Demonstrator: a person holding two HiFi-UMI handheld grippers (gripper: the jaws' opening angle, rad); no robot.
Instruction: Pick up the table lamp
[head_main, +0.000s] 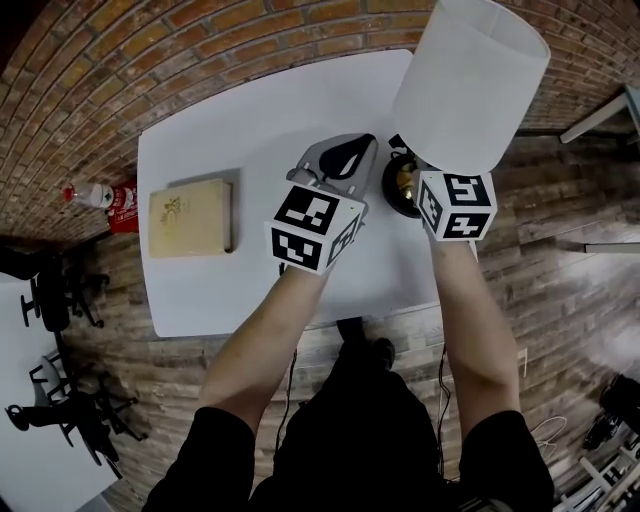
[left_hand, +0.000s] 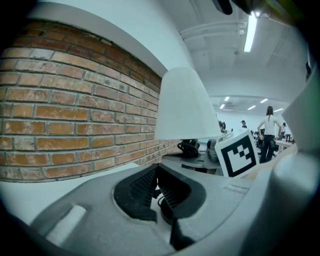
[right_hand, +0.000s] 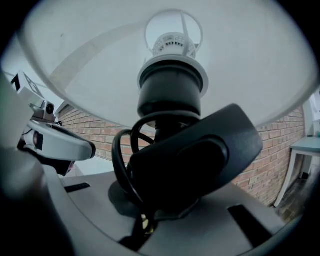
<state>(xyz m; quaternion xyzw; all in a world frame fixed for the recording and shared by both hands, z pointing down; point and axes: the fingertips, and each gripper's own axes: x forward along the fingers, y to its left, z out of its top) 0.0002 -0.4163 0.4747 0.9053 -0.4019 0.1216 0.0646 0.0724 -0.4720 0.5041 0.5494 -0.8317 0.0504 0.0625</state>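
The table lamp has a white shade (head_main: 470, 80) and a black base (head_main: 398, 192) at the right side of the white table (head_main: 250, 120). In the right gripper view its black socket (right_hand: 172, 90), coiled cord and black switch (right_hand: 200, 160) fill the frame. My right gripper (right_hand: 145, 224) is shut on the lamp's brass stem below the switch. In the head view only its marker cube (head_main: 456, 205) shows under the shade. My left gripper (head_main: 365, 143) hovers just left of the lamp, its jaws (left_hand: 156, 170) shut with nothing held. Whether the base touches the table I cannot tell.
A tan book (head_main: 190, 217) lies on the table's left part. A red and white bottle (head_main: 100, 197) stands by the brick wall (head_main: 150, 50) off the table's left edge. Black chairs (head_main: 60, 290) stand at the far left. People (left_hand: 270, 132) stand far off.
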